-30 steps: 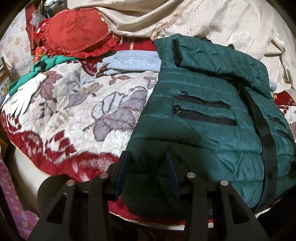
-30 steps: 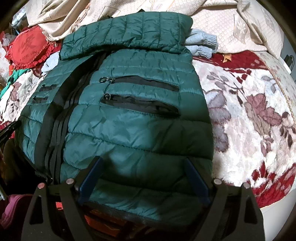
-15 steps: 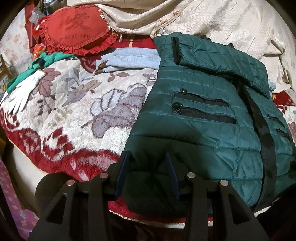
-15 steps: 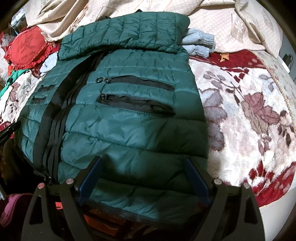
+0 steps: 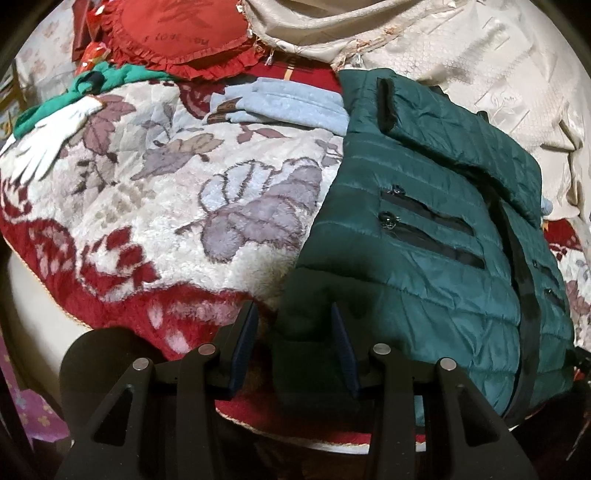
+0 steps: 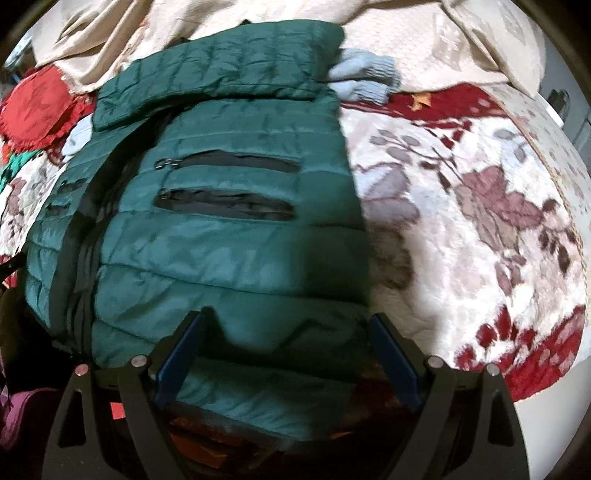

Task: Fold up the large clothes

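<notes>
A dark green quilted jacket lies on the bed with its front up, black zip pockets showing and one sleeve folded across the top. It also shows in the right wrist view. My left gripper is partly open with the jacket's bottom left hem corner between its fingers. My right gripper is wide open over the jacket's bottom right hem, the fabric lying between its fingers.
A floral red and cream blanket covers the bed. A red heart cushion, a light blue garment, a green cloth with a white glove and beige bedding lie at the back. The bed edge is just below the grippers.
The left gripper has shifted left, so the jacket's hem corner now sits against its right finger. The right gripper has pushed slightly forward over the hem. Both jaw widths look unchanged.
</notes>
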A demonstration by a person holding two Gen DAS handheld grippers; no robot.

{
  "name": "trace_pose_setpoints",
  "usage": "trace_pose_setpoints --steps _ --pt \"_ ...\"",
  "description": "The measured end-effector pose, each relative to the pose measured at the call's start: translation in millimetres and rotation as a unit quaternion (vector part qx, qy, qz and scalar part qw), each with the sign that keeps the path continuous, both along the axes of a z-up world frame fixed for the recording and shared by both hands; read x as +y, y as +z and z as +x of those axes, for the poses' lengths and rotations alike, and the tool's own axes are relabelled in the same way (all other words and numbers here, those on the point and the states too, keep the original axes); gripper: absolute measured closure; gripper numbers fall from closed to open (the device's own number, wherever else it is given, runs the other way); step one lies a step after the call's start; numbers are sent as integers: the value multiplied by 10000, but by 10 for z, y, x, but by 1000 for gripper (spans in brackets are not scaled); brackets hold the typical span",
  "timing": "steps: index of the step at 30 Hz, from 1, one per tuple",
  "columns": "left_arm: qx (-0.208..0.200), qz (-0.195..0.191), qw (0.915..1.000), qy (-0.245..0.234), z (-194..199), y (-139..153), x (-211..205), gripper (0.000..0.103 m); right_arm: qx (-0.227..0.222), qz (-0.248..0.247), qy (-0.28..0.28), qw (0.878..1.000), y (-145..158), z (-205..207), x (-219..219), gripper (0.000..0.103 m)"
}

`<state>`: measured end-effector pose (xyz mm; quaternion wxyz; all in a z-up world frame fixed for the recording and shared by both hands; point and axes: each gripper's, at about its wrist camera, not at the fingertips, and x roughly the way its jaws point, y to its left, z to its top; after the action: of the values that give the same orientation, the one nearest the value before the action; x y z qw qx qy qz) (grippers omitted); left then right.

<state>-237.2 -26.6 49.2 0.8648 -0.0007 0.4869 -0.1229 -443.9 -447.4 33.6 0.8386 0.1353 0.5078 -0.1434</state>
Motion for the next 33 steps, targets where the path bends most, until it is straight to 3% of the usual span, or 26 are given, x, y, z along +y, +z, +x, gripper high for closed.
trace_pose_setpoints --steps 7,11,18,22,33 --pt "164 -118 9998 12 79 -90 -17 78 -73 560 -135 9983 -161 -11 -170 9" --pt "98 -355 9992 149 133 -6 78 78 -48 605 -112 9981 -204 23 -184 9" --pt "173 -262 9994 172 212 -96 89 68 -62 759 -62 9971 -230 73 -228 7" --pt "104 -106 9999 76 177 -111 18 67 -18 1008 43 9949 -286 96 -214 7" --pt "281 -57 9992 -265 89 -200 -164 67 -16 1048 47 9945 -308 133 -188 4"
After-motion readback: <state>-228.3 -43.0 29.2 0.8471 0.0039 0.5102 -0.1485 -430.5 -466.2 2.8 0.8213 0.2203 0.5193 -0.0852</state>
